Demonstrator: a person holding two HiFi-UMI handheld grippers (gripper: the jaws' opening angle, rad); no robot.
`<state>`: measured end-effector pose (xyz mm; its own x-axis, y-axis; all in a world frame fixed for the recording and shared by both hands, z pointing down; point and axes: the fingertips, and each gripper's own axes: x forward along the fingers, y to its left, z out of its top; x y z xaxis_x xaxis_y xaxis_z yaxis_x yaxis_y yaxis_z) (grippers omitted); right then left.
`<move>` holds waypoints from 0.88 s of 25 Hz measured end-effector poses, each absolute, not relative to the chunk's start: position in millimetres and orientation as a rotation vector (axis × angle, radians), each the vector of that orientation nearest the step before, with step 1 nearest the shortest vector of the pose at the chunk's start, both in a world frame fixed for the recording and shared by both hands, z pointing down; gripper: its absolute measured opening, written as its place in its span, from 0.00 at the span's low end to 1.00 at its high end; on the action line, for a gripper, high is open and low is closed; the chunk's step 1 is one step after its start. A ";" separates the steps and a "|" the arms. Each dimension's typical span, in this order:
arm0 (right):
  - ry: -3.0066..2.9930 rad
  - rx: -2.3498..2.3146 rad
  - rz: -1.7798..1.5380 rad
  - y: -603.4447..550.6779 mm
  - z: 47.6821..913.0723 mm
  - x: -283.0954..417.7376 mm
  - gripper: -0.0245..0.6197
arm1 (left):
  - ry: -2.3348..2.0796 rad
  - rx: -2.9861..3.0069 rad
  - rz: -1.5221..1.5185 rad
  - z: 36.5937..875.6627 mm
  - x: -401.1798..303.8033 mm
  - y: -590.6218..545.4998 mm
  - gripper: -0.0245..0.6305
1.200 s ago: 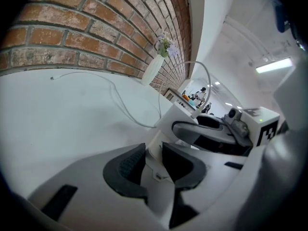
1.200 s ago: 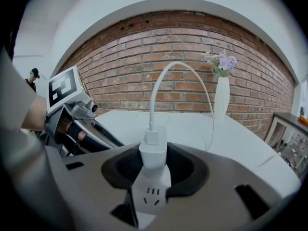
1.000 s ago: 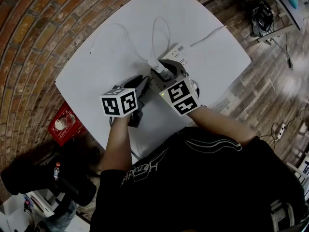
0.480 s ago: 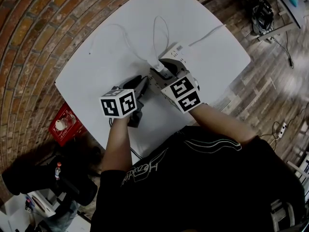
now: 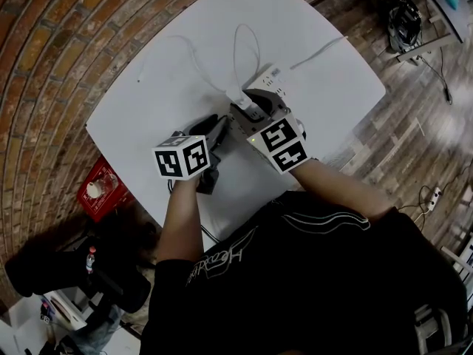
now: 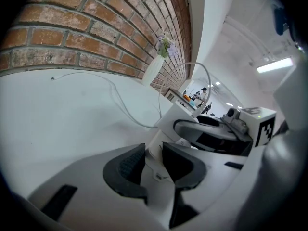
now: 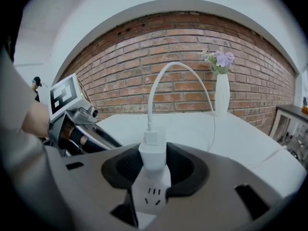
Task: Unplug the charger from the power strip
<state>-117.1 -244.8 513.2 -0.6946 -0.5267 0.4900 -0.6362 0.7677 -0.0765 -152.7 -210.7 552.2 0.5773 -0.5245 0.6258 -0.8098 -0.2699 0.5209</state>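
at worktop [image 5: 148, 102] centre | right hand-held gripper [image 7: 154, 166] clamps charger [image 7: 154, 150], rolled slightly since a second ago | left hand-held gripper [image 6: 151, 154] clamps strip [image 7: 150, 195] | charger still plugged in; i judge pull not started

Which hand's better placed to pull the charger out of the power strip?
Right: its tongs clasp the charger, plugged into the power strip; the left tongs hold the strip's end.
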 end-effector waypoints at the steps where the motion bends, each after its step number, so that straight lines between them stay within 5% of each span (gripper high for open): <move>1: -2.524 0.876 0.363 -245.4 513.5 -116.3 0.22 | -1.071 1.947 0.417 552.4 -152.8 -210.9 0.21; 22: -2.546 0.866 0.386 -244.9 512.4 -114.7 0.23 | -1.077 1.945 0.417 553.4 -152.2 -210.7 0.21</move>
